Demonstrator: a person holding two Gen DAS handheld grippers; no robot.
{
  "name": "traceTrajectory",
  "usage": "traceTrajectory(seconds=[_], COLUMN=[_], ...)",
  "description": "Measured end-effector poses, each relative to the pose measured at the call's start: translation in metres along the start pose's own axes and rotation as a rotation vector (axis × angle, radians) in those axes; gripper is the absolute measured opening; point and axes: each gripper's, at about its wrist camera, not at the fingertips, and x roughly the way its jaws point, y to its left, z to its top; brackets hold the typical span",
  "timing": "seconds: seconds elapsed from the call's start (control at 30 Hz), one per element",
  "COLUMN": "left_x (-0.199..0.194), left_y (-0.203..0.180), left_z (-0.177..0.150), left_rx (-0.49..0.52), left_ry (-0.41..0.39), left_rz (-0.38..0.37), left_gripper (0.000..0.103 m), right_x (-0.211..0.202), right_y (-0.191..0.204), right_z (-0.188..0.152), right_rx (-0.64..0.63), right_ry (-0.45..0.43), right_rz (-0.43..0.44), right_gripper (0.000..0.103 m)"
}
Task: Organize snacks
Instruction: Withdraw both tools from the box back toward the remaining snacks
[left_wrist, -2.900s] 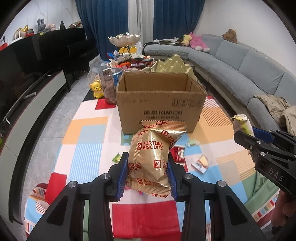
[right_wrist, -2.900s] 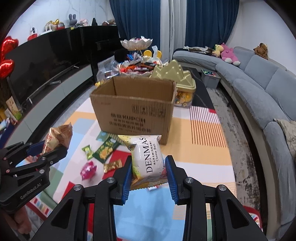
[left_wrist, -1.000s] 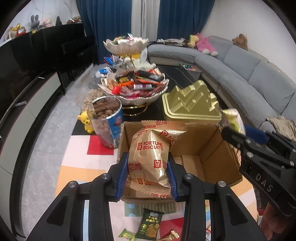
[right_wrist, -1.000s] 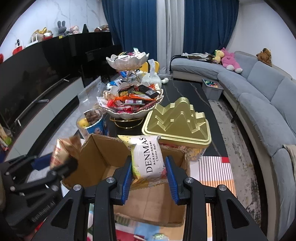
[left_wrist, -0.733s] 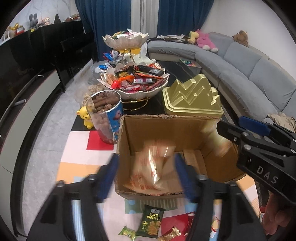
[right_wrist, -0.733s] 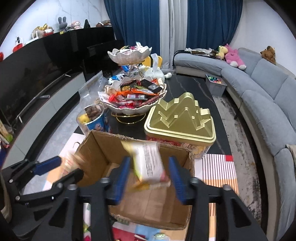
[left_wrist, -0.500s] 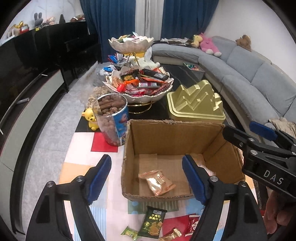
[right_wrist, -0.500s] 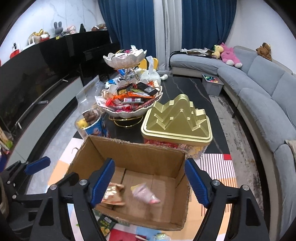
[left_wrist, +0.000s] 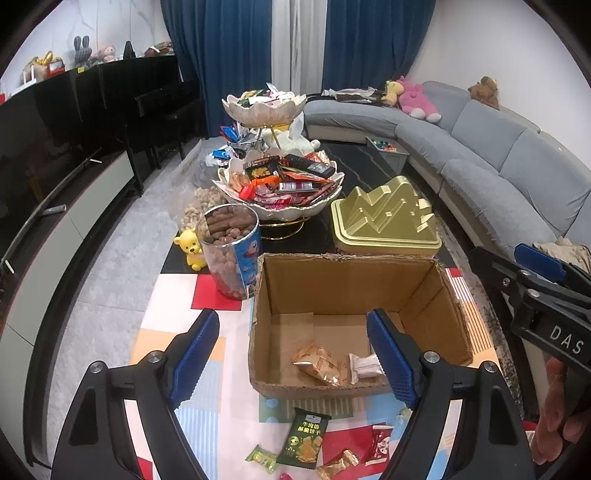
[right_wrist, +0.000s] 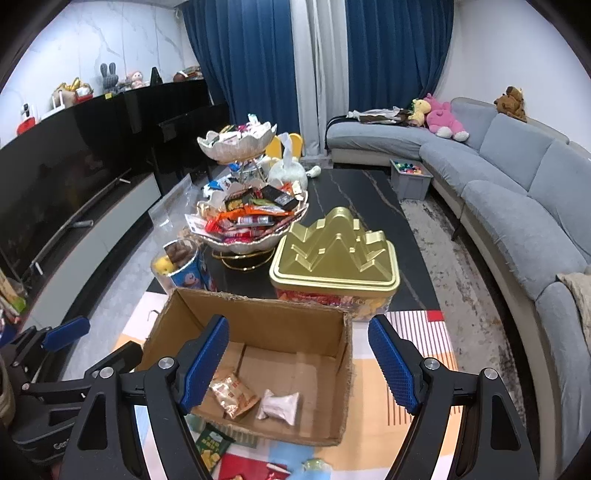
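An open cardboard box (left_wrist: 351, 280) (right_wrist: 280, 325) stands on the colourful mat. On its floor lie a gold Fortune Biscuits packet (left_wrist: 319, 363) (right_wrist: 232, 395) and a white cheese-ball packet (left_wrist: 364, 365) (right_wrist: 279, 404), side by side. My left gripper (left_wrist: 291, 321) hovers above the box's near edge, open and empty. My right gripper (right_wrist: 298, 326) hangs over the box too, jaws wide with nothing between them. Each gripper shows in the other's view: the right one (left_wrist: 532, 280) at the box's right, the left one (right_wrist: 74, 350) at its left.
Loose snacks lie on the mat in front of the box, among them a green packet (left_wrist: 304, 437) (right_wrist: 212, 446). Behind the box stand a tub of brown snacks (left_wrist: 231, 251), a tiered snack bowl (left_wrist: 280, 192) and a gold tin (left_wrist: 384, 221). A grey sofa (left_wrist: 498, 173) runs along the right.
Both grippers opened and let go of their packets, which fell into the box. Both hands have since drawn back and up a little.
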Motion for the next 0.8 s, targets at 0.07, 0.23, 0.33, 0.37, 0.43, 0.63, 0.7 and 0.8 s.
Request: traceTrajectory(seconds=[0.07,0.23,0.33,0.37,0.43,0.63,0.7,0.8], left_x=[-0.006,-0.022,-0.031,-0.033,-0.036,-0.042,-0.044,-0.048], left_y=[0.0,0.0,0.002,0.003,0.004,0.007,0.007,0.006], left_z=[-0.001,-0.006,-0.01,-0.011,-0.016,-0.034,-0.041,-0.052], left_rx=[-0.003,-0.012,-0.02,-0.021,-0.025,-0.024,-0.024,-0.028], left_ry=[-0.009,-0.029,-0.039,-0.039,-0.037,-0.026,-0.023,-0.022], left_rz=[0.004,0.004,0.008,0.009,0.013,0.026,0.027,0.029], left_gripper=[0.082,0.082,0.082,0.082,0.082,0.082,0.082,0.082], right_x=[-0.006,-0.018,-0.024,-0.026,-0.03,-0.04,-0.042,-0.043], right_y=[-0.003,-0.003,0.0,0.001,0.003,0.004,0.004,0.003], right_z=[-0.001,-0.005,-0.01,-0.013,-0.018,-0.034,-0.042,-0.05], right_rx=[0.011,0.019,0.016,0.012,-0.002,-0.008,-0.011,0.0], right_ry=[-0.005,-0.011,-0.012,-0.013,-0.017,-0.024,-0.024,-0.015], right_rz=[0.002,0.004,0.005,0.005,-0.003,-0.008,-0.008,0.0], right_gripper=[0.078,0.078,0.078,0.079,0.078,0.078,0.078,0.079])
